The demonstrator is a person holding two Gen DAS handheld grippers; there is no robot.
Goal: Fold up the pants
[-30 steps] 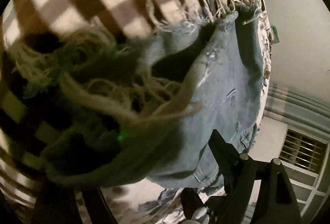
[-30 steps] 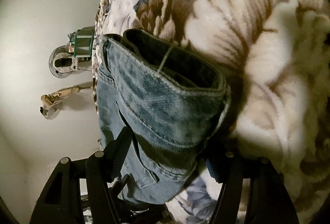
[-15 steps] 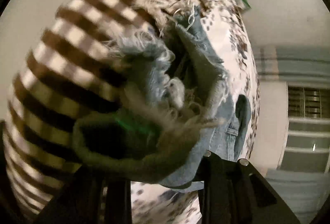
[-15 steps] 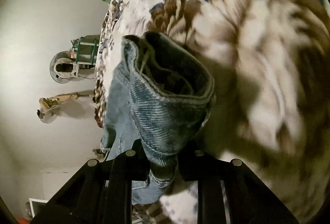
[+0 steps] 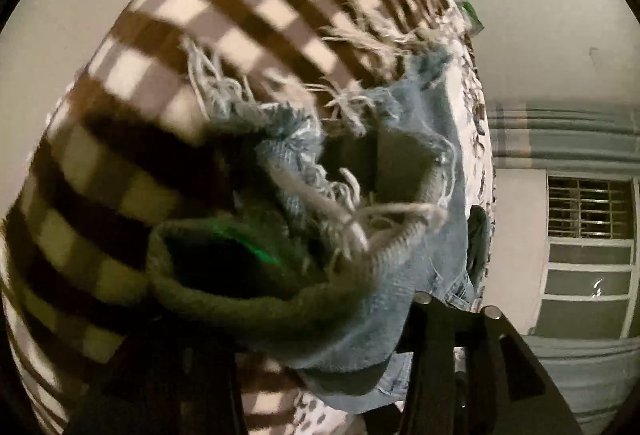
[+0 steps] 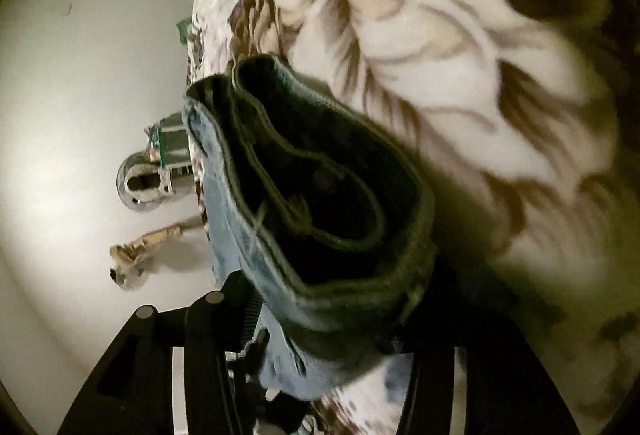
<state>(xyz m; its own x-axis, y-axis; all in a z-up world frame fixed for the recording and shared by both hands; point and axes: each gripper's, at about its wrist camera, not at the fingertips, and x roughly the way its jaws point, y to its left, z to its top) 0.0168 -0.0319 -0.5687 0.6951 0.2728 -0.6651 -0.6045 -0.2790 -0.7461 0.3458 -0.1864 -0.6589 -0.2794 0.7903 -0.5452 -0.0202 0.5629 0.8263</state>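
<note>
Between the fingers of the left gripper point(image 5: 320, 347) sits a bunched, frayed leg hem of the pants point(image 5: 424, 235), pinched and lifted just above the checkered blanket point(image 5: 224, 19). The right gripper point(image 6: 320, 335) is likewise clamped on cloth: a thick, doubled band of the same denim, probably the waistband, with its dark inside gaping toward the camera. Beyond it, to the right and far side, spreads the floral bedspread point(image 6: 460, 55); the rest of the jeans trails away over the bed, toward the right in the left view. Denim like this looks heavy, limp and not slippery, with stiff seams. I judge the seamed edges the best hold; loose fringe threads alone would slip or tear, so the grip belongs behind the fray.
</note>
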